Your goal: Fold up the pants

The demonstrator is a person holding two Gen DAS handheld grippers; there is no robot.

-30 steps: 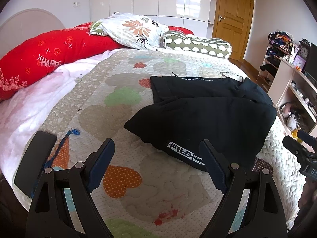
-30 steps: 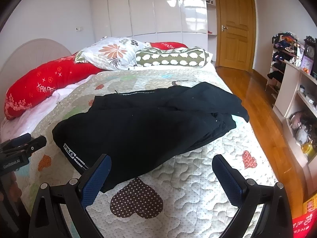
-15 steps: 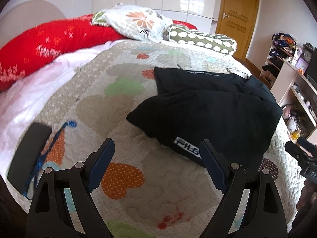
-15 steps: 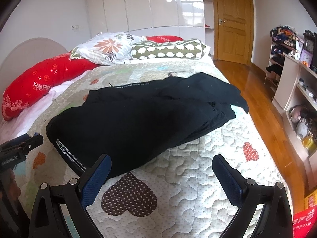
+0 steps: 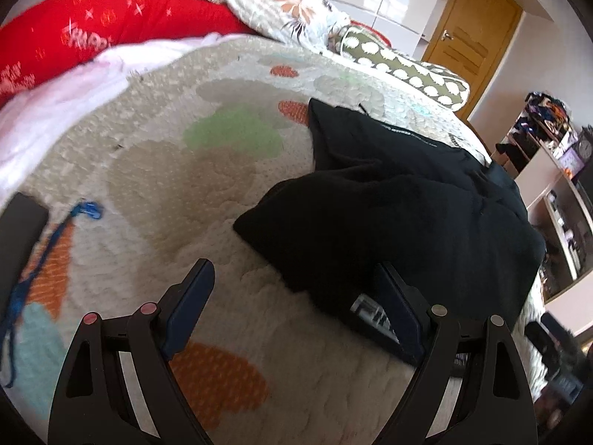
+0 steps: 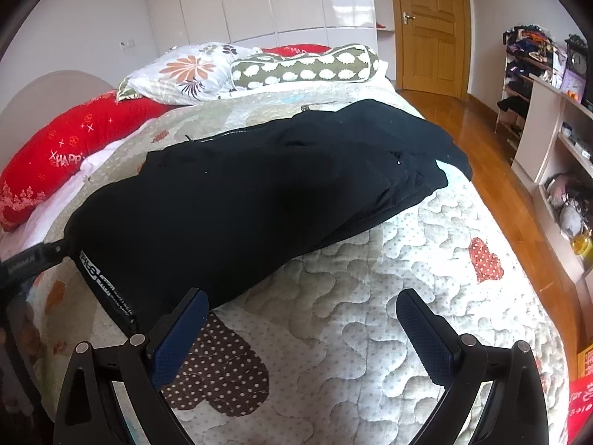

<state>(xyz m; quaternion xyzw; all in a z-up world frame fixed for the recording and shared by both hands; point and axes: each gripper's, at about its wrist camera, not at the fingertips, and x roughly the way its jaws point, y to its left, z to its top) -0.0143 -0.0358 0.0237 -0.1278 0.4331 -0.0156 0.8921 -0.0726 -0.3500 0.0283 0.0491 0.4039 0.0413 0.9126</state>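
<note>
Black pants (image 5: pixel 400 215): my left gripper (image 5: pixel 296 296) has closed in on the hem corner; both grippers (image 6: pixel 300 315) spread, nothing gripped.

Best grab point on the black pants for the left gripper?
Take the near hem with the white logo print on the black pants. It lies flat on the quilt, facing the open left gripper; slide in low from the near bed edge.

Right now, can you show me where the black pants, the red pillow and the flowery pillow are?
black pants (image 6: pixel 259 193), right wrist view, middle of the cloth.
red pillow (image 6: pixel 63 148), right wrist view, near its white lettering.
flowery pillow (image 6: pixel 189 70), right wrist view, on the orange flower.
</note>
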